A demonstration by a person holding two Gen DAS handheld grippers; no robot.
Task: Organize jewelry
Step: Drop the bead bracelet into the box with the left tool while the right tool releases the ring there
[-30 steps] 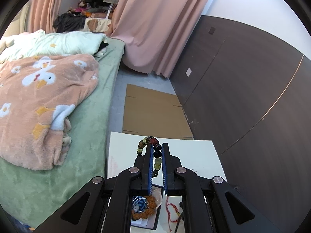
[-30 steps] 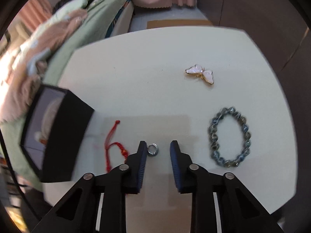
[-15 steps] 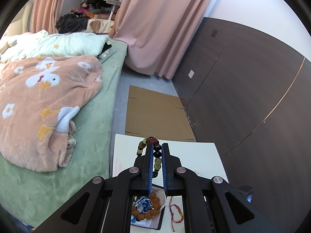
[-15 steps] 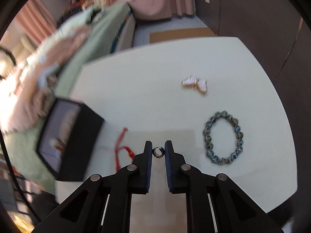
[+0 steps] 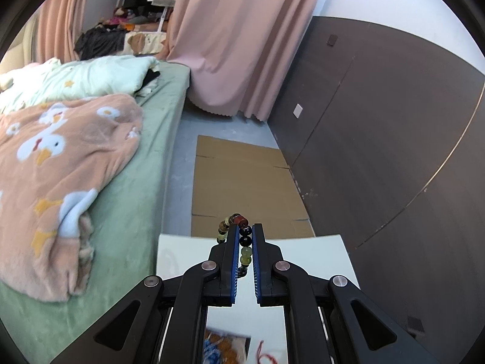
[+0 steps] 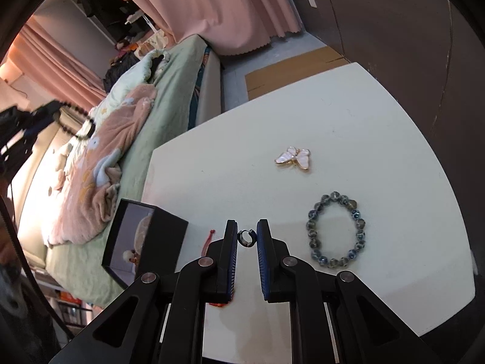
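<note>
- Bed (image 6: pixel 169 97), green sheet with peach duck-print blanket (image 5: pixel 60 166): at 9 to 10 o'clock of the table in the right wrist view; background only.
- White table (image 6: pixel 348 115): work surface, fills 12 to 4 o'clock of the right wrist view; loose pieces lie spread apart on it, likely so each can be picked singly.
- Black jewelry box (image 6: pixel 145 242): open, at 8 o'clock beside the right gripper, near the table's edge by the bed; judged the collecting point, with beaded pieces already inside, as seen at the bottom of the left wrist view.
- Left gripper (image 5: pixel 244 239): nearly closed, pads clamped on a multicoloured bead bracelet (image 5: pixel 239 227) whose loop pokes out past the tips at 12 o'clock; held above the table's far edge, apparently in transit to the box.
- Right gripper (image 6: pixel 247 238): jaws have just been closing and now pinch a small dark hoop ring (image 6: pixel 247 238) between the blue pads, lifted clear of the table for carrying.
- Grey-blue bead bracelet (image 6: pixel 336 230): flat on the table at 3 o'clock of the right gripper, unsorted.
- Butterfly brooch (image 6: pixel 294 157): pearly wings, gold rim, at 1 o'clock, well apart from the bracelet.
- Red cord (image 6: pixel 209 238): at 9 o'clock, partly hidden by the right gripper's left finger, between it and the box.
</note>
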